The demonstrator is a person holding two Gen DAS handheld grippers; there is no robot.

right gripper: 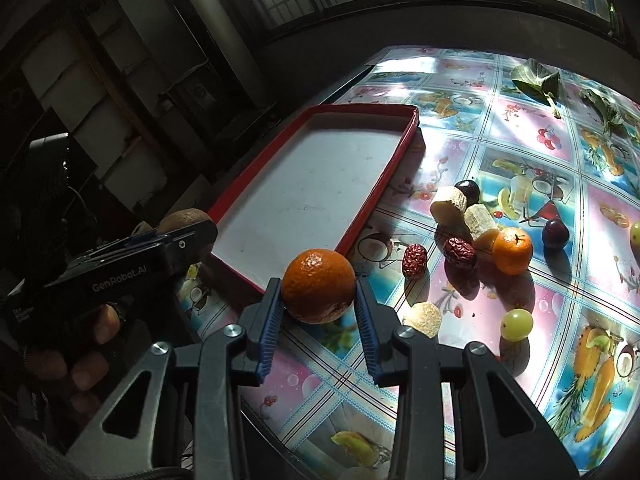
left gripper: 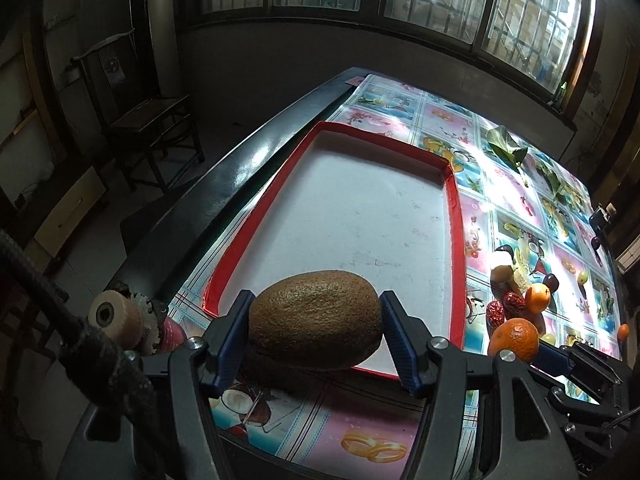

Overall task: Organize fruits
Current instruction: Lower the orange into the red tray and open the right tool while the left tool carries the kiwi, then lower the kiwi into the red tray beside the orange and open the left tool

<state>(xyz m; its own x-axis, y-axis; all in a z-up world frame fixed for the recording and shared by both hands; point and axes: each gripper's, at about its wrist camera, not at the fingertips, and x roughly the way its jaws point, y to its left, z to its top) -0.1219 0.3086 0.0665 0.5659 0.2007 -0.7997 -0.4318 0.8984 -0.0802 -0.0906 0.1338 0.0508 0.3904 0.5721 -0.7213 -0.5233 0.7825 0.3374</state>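
The left gripper [left gripper: 316, 320] pinched a brown kiwi [left gripper: 315, 320] between its blue pads, holding it over the near edge of the red tray [left gripper: 456, 216], whose white floor stretched away toward 12 o'clock. The right gripper [right gripper: 319, 300] was pressed onto an orange [right gripper: 319, 285], both pads against its sides, just off the tray's near corner — whether the fruit was lifted or resting on the tablecloth [right gripper: 520, 128] could not be told from that view. The other fruit lay loose on the cloth at about 2 o'clock from the right gripper: two red dates [right gripper: 415, 261], a second orange [right gripper: 512, 250], two pale banana chunks [right gripper: 449, 205], two dark plums [right gripper: 555, 233] and, nearer at 3 o'clock, a green grape [right gripper: 517, 323] beside a pale round slice [right gripper: 422, 319]. Green leaves [right gripper: 536, 78] sat far off at 1 o'clock. In the right wrist view the left gripper showed at 9 o'clock — the kiwi peeking above it.
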